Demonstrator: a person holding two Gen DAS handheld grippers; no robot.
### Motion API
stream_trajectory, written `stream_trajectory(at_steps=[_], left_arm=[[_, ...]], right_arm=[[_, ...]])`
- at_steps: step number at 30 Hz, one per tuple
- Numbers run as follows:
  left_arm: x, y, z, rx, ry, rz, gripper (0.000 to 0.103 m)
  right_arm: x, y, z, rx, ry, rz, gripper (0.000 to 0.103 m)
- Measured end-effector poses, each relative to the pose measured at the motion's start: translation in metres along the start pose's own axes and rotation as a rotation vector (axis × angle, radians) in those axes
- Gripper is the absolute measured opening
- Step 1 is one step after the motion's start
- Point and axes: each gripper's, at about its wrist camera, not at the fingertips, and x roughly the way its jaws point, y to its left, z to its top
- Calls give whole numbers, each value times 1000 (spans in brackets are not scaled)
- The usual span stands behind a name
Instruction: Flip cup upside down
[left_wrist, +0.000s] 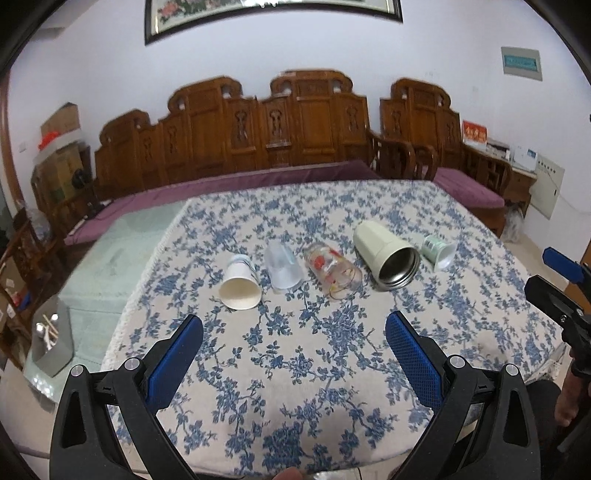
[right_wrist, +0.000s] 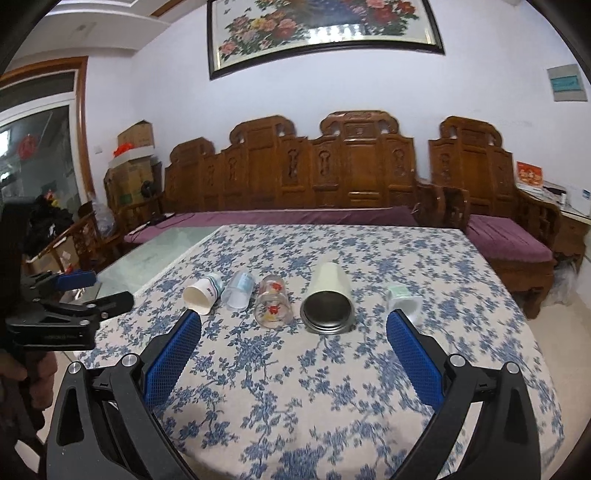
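Several cups lie on their sides in a row on the blue floral tablecloth (left_wrist: 295, 369), mouths toward me: a white paper cup (left_wrist: 240, 284) (right_wrist: 201, 293), a clear plastic cup (left_wrist: 282, 267) (right_wrist: 240, 290), a glass with red print (left_wrist: 332, 271) (right_wrist: 272, 304), a cream steel-lined tumbler (left_wrist: 386, 254) (right_wrist: 328, 299) and a small green-and-white cup (left_wrist: 439, 251) (right_wrist: 404, 301). My left gripper (left_wrist: 293, 332) is open and empty, in front of the row. My right gripper (right_wrist: 293, 330) is open and empty, close to the glass and tumbler.
The cloth covers part of a glass table (left_wrist: 110, 258) that is bare at the left. A carved wooden sofa with purple cushions (right_wrist: 332, 177) stands behind the table. Cardboard boxes (right_wrist: 133, 155) are stacked at the far left.
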Motion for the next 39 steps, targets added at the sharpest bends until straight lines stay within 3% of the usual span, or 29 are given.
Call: stream_trajectory(at_steps=[8, 19, 26, 32, 39], left_arm=[[57, 14, 29, -17, 90, -57, 95], [140, 37, 73, -84, 202, -119, 94], [207, 42, 80, -138, 305, -153, 77], [255, 44, 80, -172, 392, -138, 72], [285, 39, 74, -166, 439, -91, 66]], right_arm=[[59, 1, 7, -17, 83, 52, 95], [122, -9, 11, 3, 178, 55, 91], [152, -17, 1, 8, 227, 45, 91], [165, -25, -13, 31, 268, 52, 91], [168, -32, -22, 60, 283, 59, 91]])
